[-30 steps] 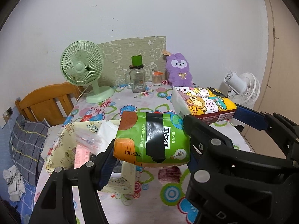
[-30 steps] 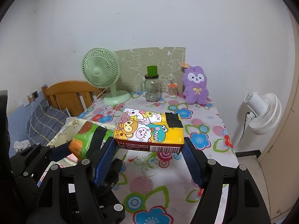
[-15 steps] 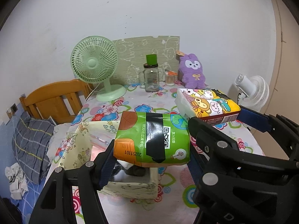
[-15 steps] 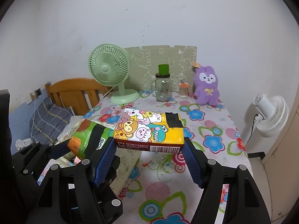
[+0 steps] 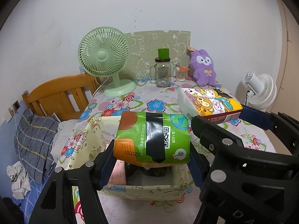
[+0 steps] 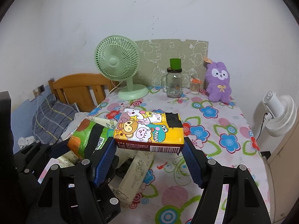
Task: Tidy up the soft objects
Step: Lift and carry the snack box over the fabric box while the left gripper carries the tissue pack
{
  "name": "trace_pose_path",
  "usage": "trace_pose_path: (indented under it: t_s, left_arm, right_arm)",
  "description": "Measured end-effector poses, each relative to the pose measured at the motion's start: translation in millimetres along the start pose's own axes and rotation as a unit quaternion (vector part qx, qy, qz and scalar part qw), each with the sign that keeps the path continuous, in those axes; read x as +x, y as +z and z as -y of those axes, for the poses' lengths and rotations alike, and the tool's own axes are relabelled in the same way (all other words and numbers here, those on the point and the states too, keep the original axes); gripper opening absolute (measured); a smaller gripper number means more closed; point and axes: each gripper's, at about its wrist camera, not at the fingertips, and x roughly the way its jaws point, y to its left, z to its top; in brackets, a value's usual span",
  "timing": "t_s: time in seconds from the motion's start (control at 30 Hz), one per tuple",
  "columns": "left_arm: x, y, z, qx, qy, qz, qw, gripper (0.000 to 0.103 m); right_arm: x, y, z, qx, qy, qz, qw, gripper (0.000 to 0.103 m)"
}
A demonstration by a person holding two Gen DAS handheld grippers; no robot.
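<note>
Both grippers are advancing over the cream fabric bin [image 5: 145,192]: left gripper [image 5: 151,166] is clamping the green tissue pack [image 5: 152,138] above its opening, right gripper [image 6: 148,158] is clenching the cartoon tissue pack [image 6: 149,128] alongside, readying drops.

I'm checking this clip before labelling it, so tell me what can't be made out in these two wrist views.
- Contents of the fabric bin: left wrist view, mostly hidden by the green tissue pack; only a pink item and dark shapes show.
- Same bin, right wrist view: covered by both grippers and the yellow cartoon tissue pack.
- Small print on both packs: too small to read.
</note>
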Motion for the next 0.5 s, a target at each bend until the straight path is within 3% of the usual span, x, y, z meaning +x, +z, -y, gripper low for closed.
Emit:
trace_pose_path:
  t_s: [0.5]
  left_arm:
    - [34, -14, -35, -0.017, 0.013, -0.034, 0.9992, 0.072]
  right_arm:
    - [35, -2, -27, -0.013, 0.011, -0.03, 0.999, 0.074]
